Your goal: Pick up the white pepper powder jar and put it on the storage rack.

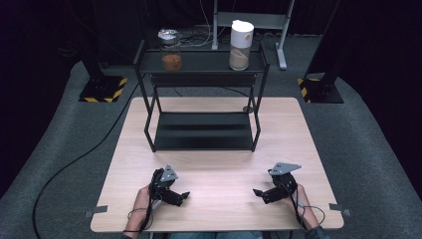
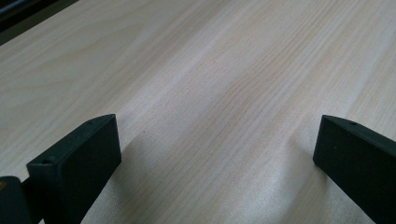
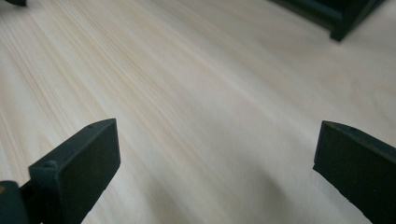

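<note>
A black two-level metal shelf [image 1: 201, 129] stands at the back of the light wooden table [image 1: 219, 179]. On its top level a clear jar with brown contents [image 1: 170, 50] stands at the left, and a white-lidded jar with tan contents [image 1: 241, 45] at the right. My left gripper [image 1: 181, 196] rests low over the table's front left, jaws wide apart and empty [image 2: 217, 149]. My right gripper [image 1: 259, 193] sits at the front right, also open and empty [image 3: 217, 154]. The two point toward each other.
A corner of the shelf's base [image 3: 343, 16] shows at the top right of the right gripper view. Black stands with yellow-striped feet [image 1: 102, 89] flank the table on grey carpet, and a cable [image 1: 74, 159] trails across the floor at the left.
</note>
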`<state>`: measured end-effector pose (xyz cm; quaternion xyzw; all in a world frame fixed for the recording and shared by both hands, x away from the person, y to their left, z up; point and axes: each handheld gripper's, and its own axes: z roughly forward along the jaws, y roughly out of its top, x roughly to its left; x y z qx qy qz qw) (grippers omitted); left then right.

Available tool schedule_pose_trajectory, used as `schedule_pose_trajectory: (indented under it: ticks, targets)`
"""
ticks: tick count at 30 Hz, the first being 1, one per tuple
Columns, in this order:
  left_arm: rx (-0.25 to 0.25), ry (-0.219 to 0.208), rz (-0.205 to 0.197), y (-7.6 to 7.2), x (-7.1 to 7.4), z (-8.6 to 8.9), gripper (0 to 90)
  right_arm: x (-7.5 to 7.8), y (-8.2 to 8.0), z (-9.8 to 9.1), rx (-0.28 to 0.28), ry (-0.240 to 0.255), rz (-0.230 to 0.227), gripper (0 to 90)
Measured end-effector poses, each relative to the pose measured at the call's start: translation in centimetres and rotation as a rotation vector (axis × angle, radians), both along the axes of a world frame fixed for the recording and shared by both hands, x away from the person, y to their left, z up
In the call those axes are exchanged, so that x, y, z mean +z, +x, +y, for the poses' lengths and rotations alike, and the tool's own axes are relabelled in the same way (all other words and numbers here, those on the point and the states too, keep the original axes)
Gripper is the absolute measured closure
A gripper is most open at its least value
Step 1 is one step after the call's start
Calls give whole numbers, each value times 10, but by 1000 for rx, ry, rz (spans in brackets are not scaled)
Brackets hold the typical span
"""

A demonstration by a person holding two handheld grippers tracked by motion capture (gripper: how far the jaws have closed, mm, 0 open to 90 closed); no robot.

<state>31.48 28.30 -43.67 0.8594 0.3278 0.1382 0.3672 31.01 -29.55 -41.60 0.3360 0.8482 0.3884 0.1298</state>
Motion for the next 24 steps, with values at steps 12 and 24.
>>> schedule_pose_trajectory:
  ticks: [12,24]
  targets:
    - [1,0,1,0,0,0,2,-18,-14,-11,-63,22,11,0]
    - [3,0,0,0,0,0,2,-19,-20,-7,-67,-2,-21,0]
